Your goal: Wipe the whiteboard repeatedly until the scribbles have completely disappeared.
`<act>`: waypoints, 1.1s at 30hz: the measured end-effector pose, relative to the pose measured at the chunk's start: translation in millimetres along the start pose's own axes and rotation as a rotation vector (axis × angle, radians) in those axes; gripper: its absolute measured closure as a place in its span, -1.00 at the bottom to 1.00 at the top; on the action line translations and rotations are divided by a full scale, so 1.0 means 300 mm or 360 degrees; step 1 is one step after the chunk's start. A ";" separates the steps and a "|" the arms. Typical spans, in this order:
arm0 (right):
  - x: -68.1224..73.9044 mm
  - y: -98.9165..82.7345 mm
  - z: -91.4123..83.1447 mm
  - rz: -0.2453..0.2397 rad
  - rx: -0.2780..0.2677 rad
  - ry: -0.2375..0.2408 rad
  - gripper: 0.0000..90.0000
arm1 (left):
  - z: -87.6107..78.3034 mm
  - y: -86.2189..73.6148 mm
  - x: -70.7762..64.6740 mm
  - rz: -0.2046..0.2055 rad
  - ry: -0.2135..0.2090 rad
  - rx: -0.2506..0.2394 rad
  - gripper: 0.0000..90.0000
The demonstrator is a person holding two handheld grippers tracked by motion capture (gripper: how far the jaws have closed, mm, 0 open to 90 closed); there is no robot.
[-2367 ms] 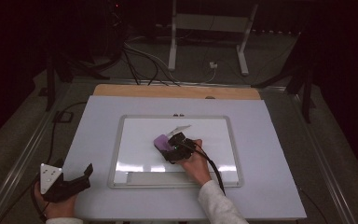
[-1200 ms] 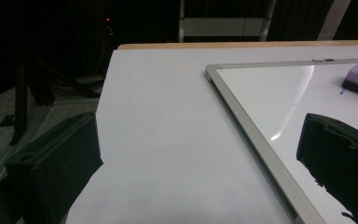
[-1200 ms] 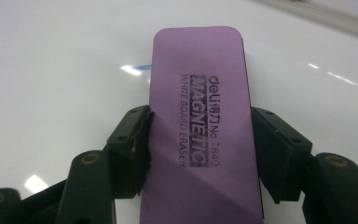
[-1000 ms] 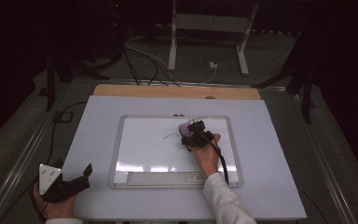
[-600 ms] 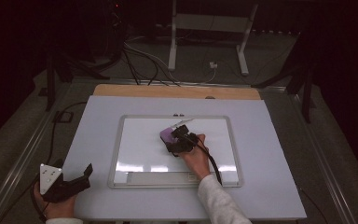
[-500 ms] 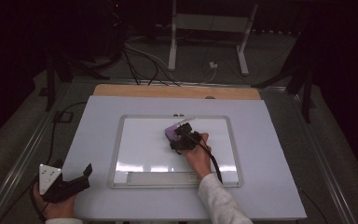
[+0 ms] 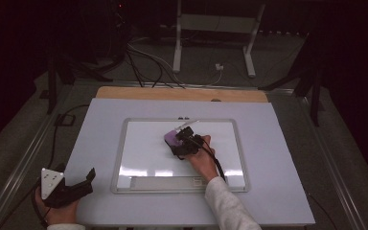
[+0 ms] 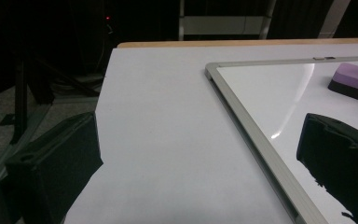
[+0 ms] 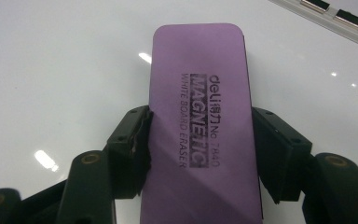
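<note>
A purple magnetic whiteboard eraser (image 9: pixel 200 116) lies flat on the whiteboard (image 9: pixel 65 70), and my right gripper (image 9: pixel 200 144) is shut on it, one black pad pressing each long side. In the high view the eraser (image 7: pixel 171 137) and the right gripper (image 7: pixel 179 141) sit on the upper middle of the silver-framed whiteboard (image 7: pixel 120 158). My left gripper (image 7: pixel 87 181) rests at the table's near left corner, clear of the board. In the left gripper view its own jaws stand wide apart on my left gripper (image 8: pixel 196 158), with nothing between them. Beyond them are the board's frame (image 8: pixel 247 126) and the eraser (image 8: pixel 354 79).
The board lies on a pale table sheet (image 7: pixel 278 143) with a wooden strip (image 7: pixel 182 94) along the far edge. A pen tray (image 7: pixel 167 182) runs along the board's near edge. Behind the table stand a metal stand (image 7: pixel 211 43) and floor cables (image 7: pixel 148 57).
The right gripper slid the eraser to the right across the board, then back left toward the middle. The left gripper stayed put.
</note>
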State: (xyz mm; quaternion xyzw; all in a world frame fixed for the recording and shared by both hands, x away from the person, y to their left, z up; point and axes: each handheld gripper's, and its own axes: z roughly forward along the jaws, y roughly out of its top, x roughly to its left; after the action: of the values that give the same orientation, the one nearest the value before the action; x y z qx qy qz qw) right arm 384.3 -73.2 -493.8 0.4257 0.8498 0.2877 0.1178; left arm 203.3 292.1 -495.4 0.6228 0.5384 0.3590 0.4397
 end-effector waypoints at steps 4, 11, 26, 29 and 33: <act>-0.061 -0.001 -0.005 0.0293 -0.0004 -0.0253 -0.09 | -0.001 0.000 0.002 -0.0003 0.0000 -0.0004 -0.99; -0.011 0.008 0.004 0.0150 0.0008 -0.0100 -0.09 | 0.003 0.001 -0.001 0.0002 -0.0007 0.0004 -0.99; -0.015 0.021 0.004 0.0251 0.0049 -0.0223 -0.09 | 0.003 0.000 0.001 -0.0002 -0.0009 0.0000 -0.99; 0.040 0.025 0.011 0.0068 0.0058 -0.0035 -0.09 | 0.003 0.001 -0.001 0.0002 -0.0008 0.0002 -0.99; 0.060 0.029 0.012 -0.0021 0.0079 0.0070 -0.09 | 0.002 0.000 0.000 -0.0002 -0.0008 0.0002 -0.99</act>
State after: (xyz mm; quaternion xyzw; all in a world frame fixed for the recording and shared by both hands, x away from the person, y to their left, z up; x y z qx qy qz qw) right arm 380.5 -53.4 -490.7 0.4164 0.8618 0.2752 0.0904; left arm 203.9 292.0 -495.7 0.6236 0.5379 0.3569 0.4410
